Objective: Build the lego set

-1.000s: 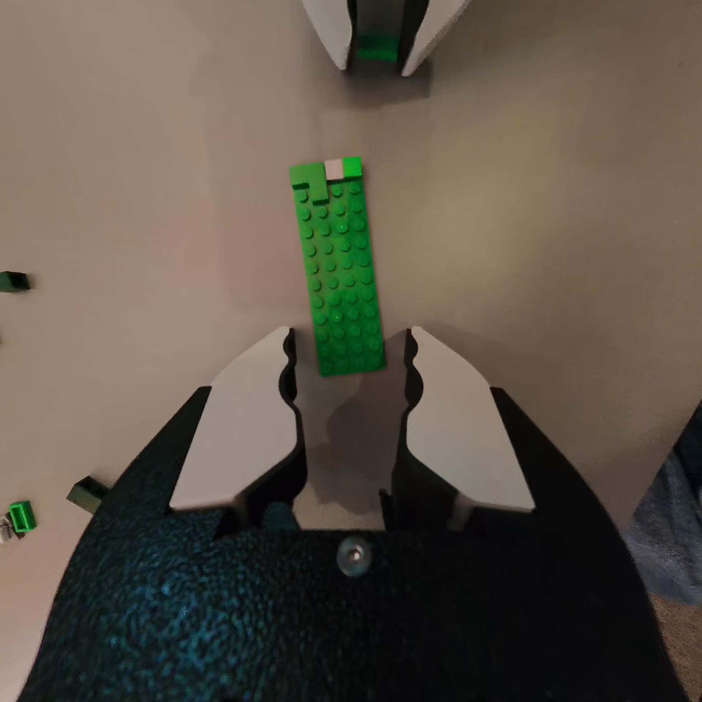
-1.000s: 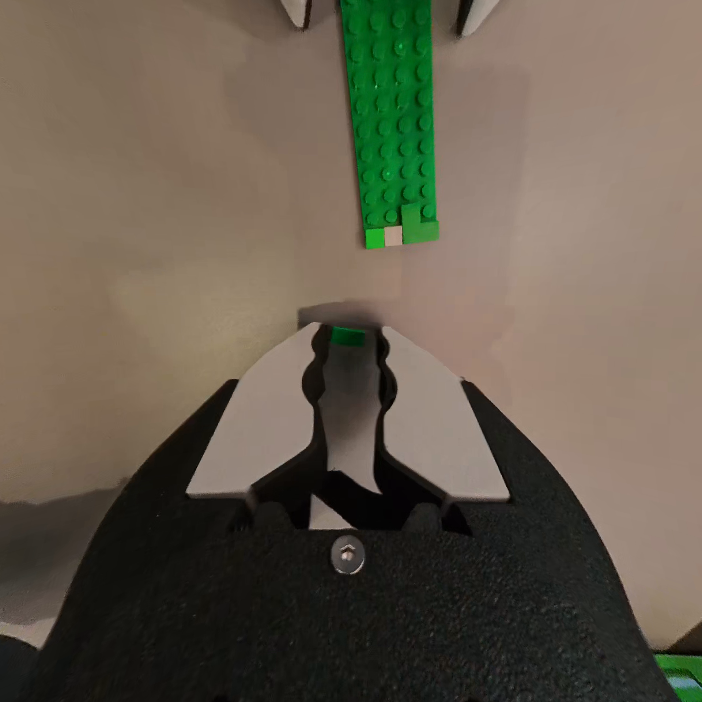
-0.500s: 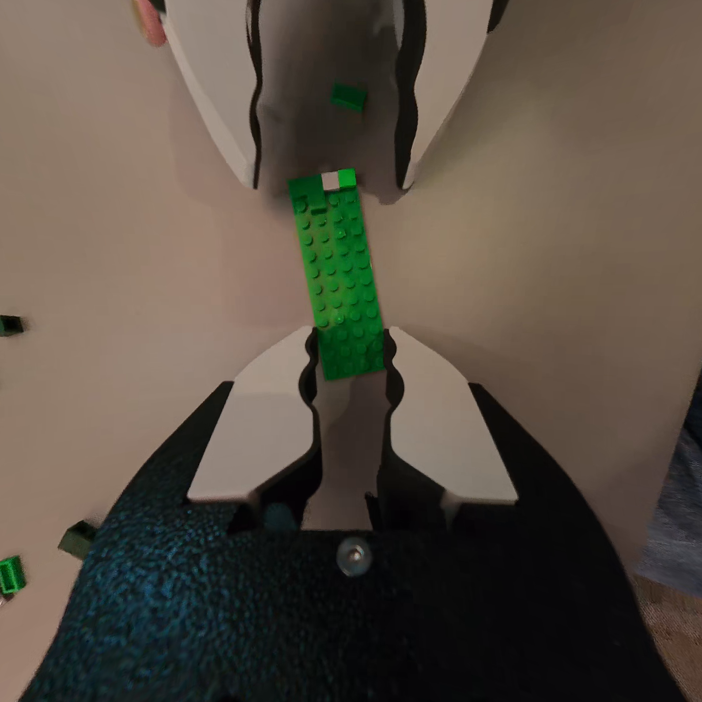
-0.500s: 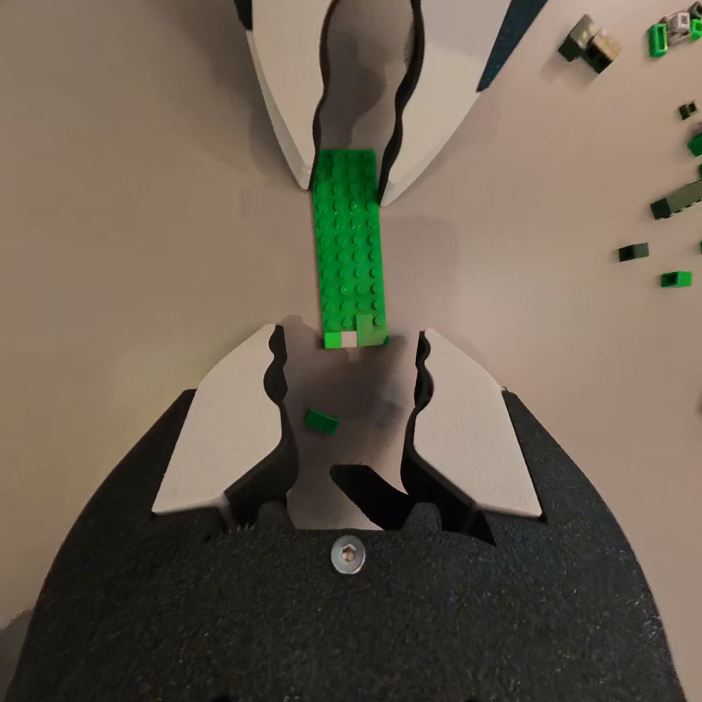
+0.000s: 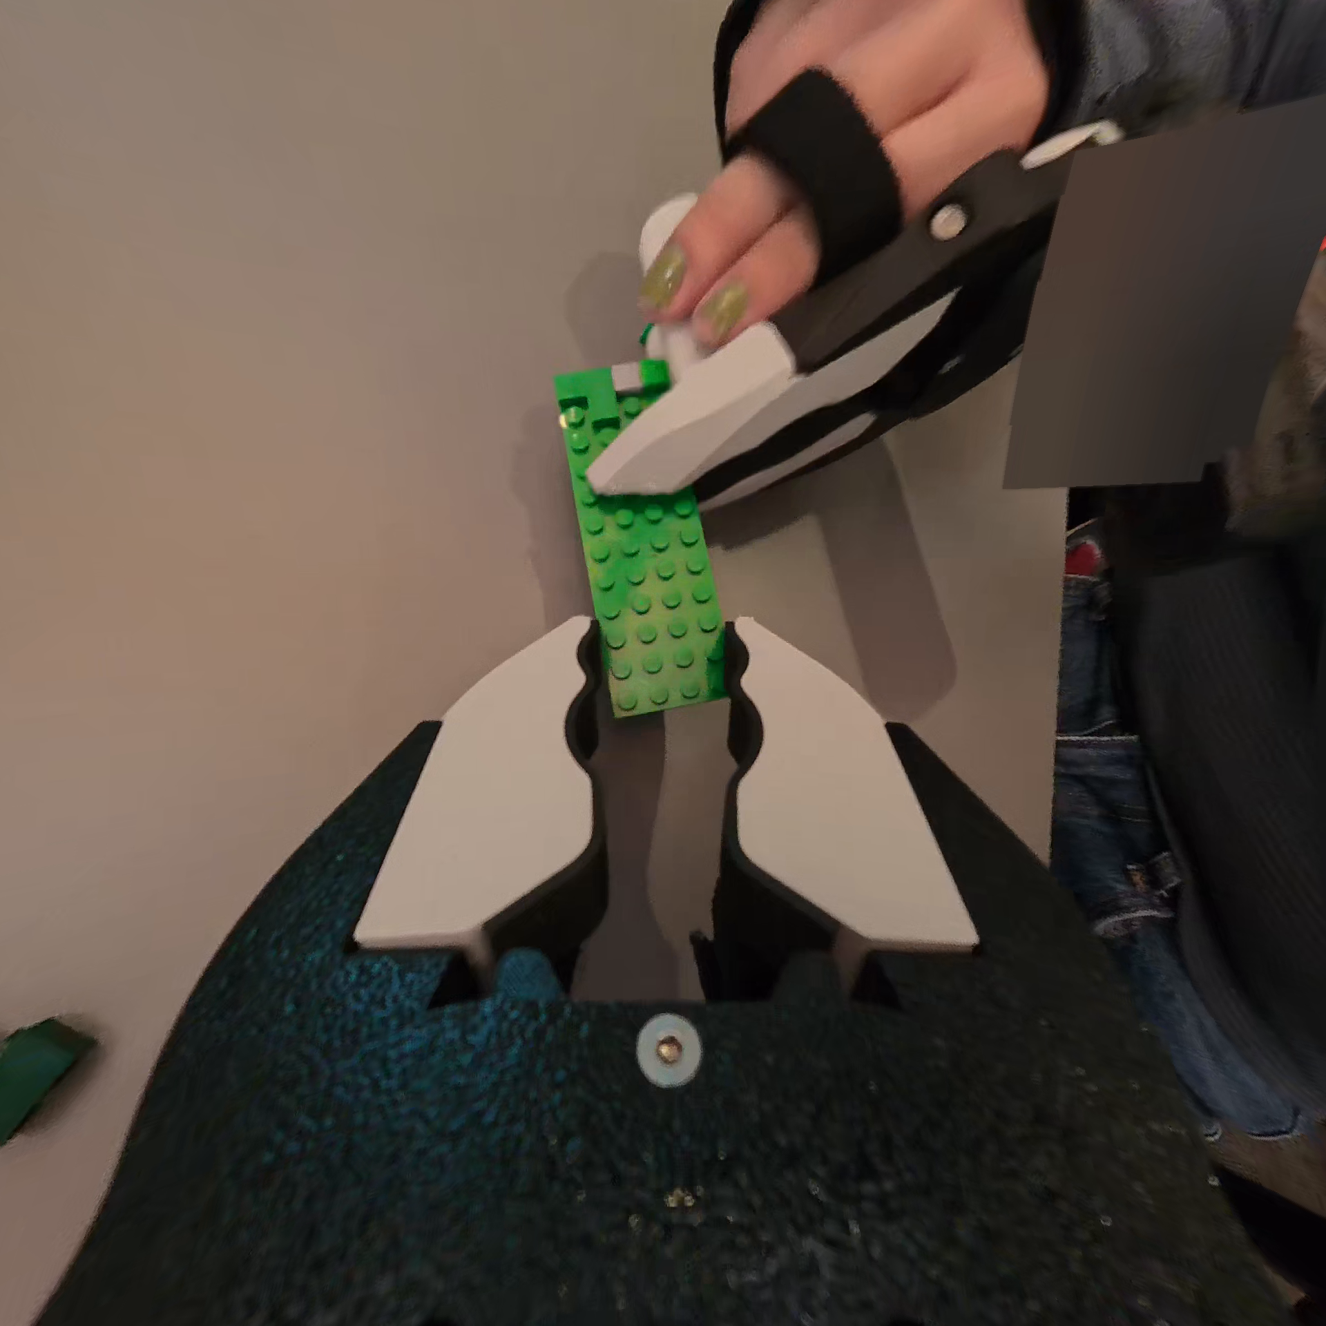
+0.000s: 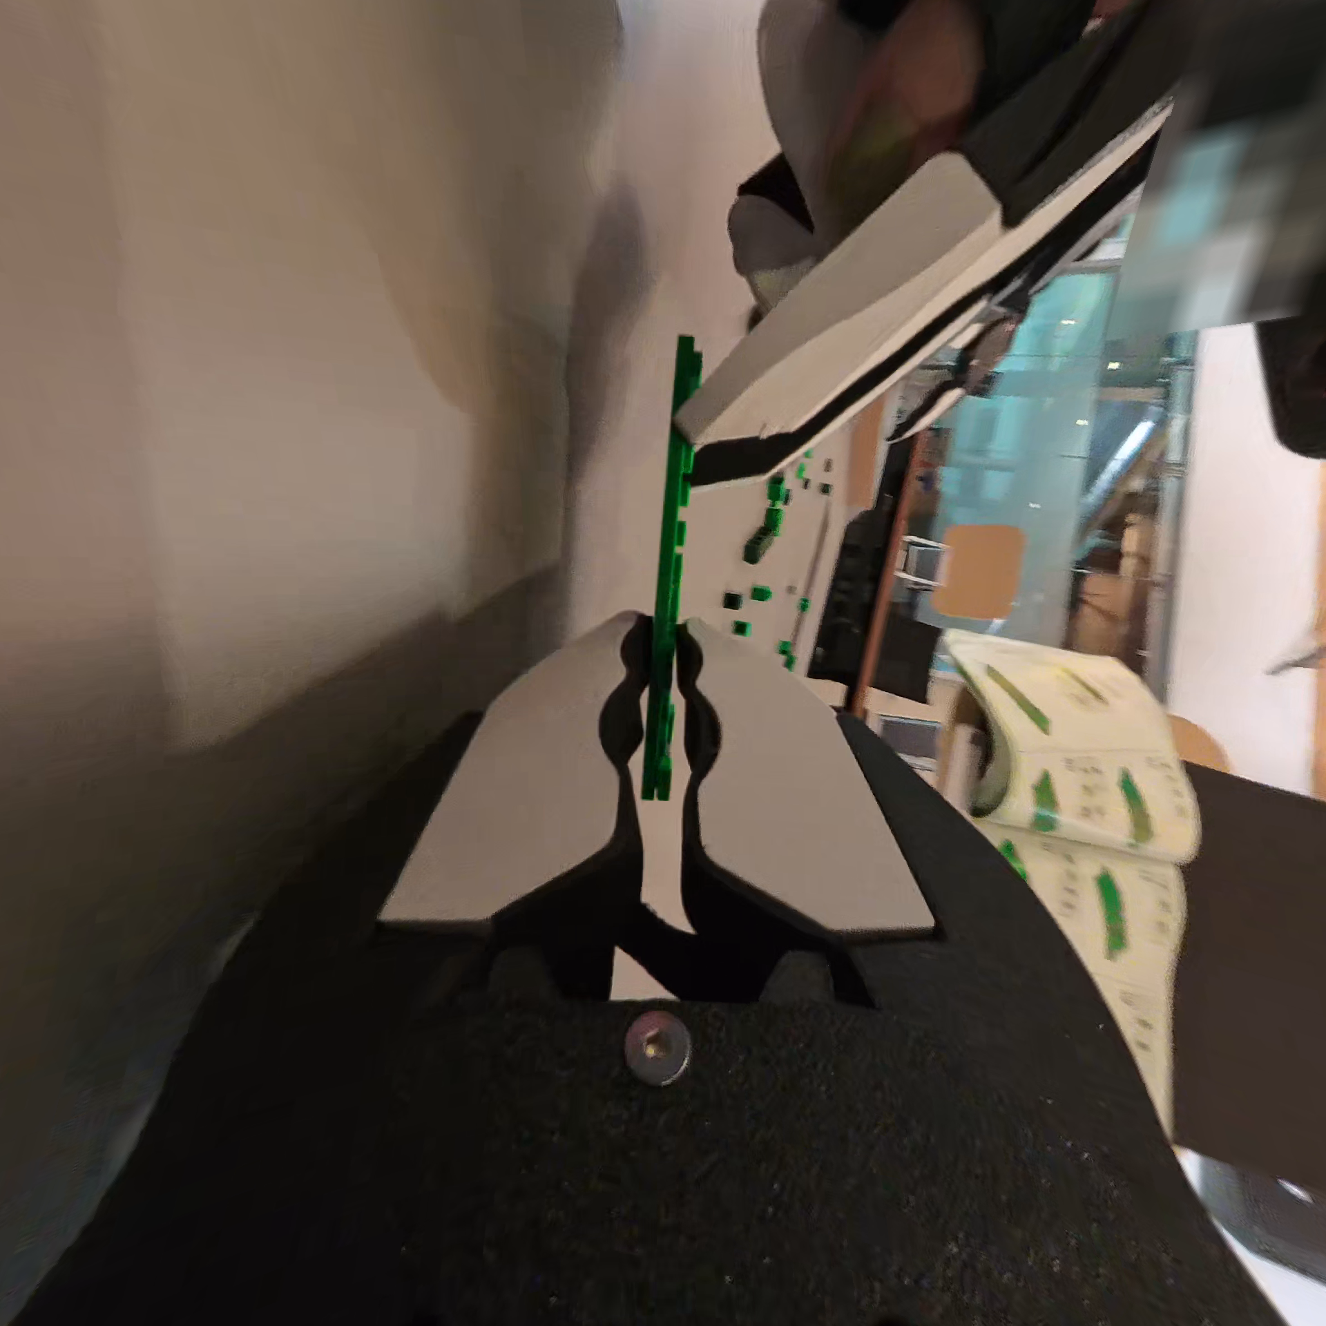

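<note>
A long green studded plate (image 5: 646, 574) has small green and grey tiles (image 5: 624, 377) at its far end. My left gripper (image 5: 660, 631) is shut on the plate's near end, with a pad on each long edge. My right gripper (image 5: 631, 473) comes in from the upper right, turned on its side, and clamps the plate's top and bottom faces near the tiled end. In the right wrist view the plate (image 6: 671, 560) is edge-on between the shut pads of my right gripper (image 6: 667, 631). My left gripper (image 6: 689, 430) holds the plate's other end. A hand (image 5: 825, 143) holds the right gripper.
The pale table (image 5: 287, 359) is under the plate. A dark green brick (image 5: 36, 1069) lies at the lower left. Several loose green bricks (image 6: 760, 538) lie farther off. An open booklet (image 6: 1062, 753) is at the right. A person's jeans (image 5: 1098, 789) are past the table's edge.
The right gripper let go of a small green piece, opened wide around the plate's tiled end, then turned on its side and shut on the plate. The left gripper closed on the plate's near end and stays there.
</note>
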`<state>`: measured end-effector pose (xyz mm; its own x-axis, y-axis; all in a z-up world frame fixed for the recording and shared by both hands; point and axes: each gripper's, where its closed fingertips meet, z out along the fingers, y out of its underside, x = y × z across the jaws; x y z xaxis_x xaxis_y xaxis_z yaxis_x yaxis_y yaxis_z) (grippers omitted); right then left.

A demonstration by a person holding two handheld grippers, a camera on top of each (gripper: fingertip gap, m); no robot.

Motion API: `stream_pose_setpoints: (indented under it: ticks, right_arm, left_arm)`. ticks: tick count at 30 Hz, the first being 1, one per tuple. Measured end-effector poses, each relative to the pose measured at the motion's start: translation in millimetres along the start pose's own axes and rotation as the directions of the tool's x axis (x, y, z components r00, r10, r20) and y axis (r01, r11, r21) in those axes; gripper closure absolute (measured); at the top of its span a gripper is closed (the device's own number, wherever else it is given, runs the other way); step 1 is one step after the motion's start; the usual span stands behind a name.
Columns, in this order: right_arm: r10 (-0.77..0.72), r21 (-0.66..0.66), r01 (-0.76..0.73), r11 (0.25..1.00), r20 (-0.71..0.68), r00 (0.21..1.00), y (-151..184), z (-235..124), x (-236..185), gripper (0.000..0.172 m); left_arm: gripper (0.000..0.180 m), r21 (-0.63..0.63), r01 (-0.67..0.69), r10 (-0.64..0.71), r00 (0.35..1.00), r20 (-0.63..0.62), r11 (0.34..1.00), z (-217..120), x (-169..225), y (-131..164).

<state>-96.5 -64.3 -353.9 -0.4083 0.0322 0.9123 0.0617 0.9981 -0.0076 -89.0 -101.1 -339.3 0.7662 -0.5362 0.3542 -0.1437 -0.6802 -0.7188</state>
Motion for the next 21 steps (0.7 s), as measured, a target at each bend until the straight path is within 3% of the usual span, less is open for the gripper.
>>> stream_pose_setpoints:
  ticks: [3,6,7,8,9,11,13,15,18,19,20,21]
  right_arm:
    - [0.012,-0.012,-0.013,1.0,-0.065,0.998,0.7,0.2,9.4,0.167]
    - [0.008,-0.034,-0.017,0.999,-0.234,0.972,6.8,-9.3,29.6,0.167]
    - [0.013,-0.042,-0.026,0.999,-0.281,0.96,9.4,-13.1,35.5,0.167]
    - [0.014,-0.042,-0.029,0.999,-0.321,0.947,10.4,-16.9,40.2,0.167]
    - [0.004,-0.035,-0.019,0.999,-0.384,0.923,9.8,-23.1,47.2,0.167]
    - [-0.036,-0.03,0.025,0.999,-0.471,0.881,7.5,-33.9,57.1,0.168]
    - [-0.052,-0.021,0.048,0.999,-0.529,0.847,6.4,-41.6,63.5,0.168]
    - [-0.072,-0.037,0.062,0.997,-0.547,0.834,8.3,-44.0,65.7,0.168]
    - [-0.103,-0.065,0.08,0.995,-0.561,0.821,11.5,-44.7,65.6,0.167]
    - [-0.12,-0.073,0.095,0.993,-0.565,0.816,11.0,-45.0,64.7,0.168]
    - [-0.135,-0.082,0.107,0.991,-0.568,0.812,10.5,-45.1,63.6,0.167]
    - [-0.141,-0.099,0.102,0.99,-0.577,0.805,12.5,-45.8,64.5,0.167]
  left_arm:
    - [0.146,0.034,-0.005,0.004,1.0,0.026,0.999,-1.8,1.3,-2.4]
    - [0.102,0.179,0.06,-0.076,0.994,0.083,0.982,-11.1,4.5,-19.5]
    - [0.102,0.246,0.052,-0.083,0.99,0.115,0.968,-14.6,5.1,-26.6]
    - [0.106,0.332,0.059,-0.12,0.978,0.168,0.941,-19.7,1.9,-34.4]
    - [0.119,0.435,0.129,-0.21,0.967,0.142,0.891,-24.8,2.9,-43.1]
    - [0.125,0.615,0.33,-0.291,0.942,-0.166,0.717,-40.1,23.3,-66.9]
    - [0.134,0.663,0.43,-0.32,0.902,-0.289,0.612,-50.7,20.0,-70.7]
    - [0.14,0.611,0.467,-0.34,0.884,-0.32,0.639,-40.1,18.9,-65.0]
    - [0.139,0.497,0.572,-0.344,0.808,-0.478,0.653,-26.3,32.7,-67.6]
    - [0.147,0.489,0.58,-0.337,0.798,-0.499,0.652,-23.7,33.7,-69.5]
    - [0.167,0.495,0.576,-0.312,0.797,-0.517,0.651,-23.2,35.3,-72.2]
    - [0.171,0.495,0.576,-0.321,0.799,-0.509,0.65,-20.2,31.9,-72.4]
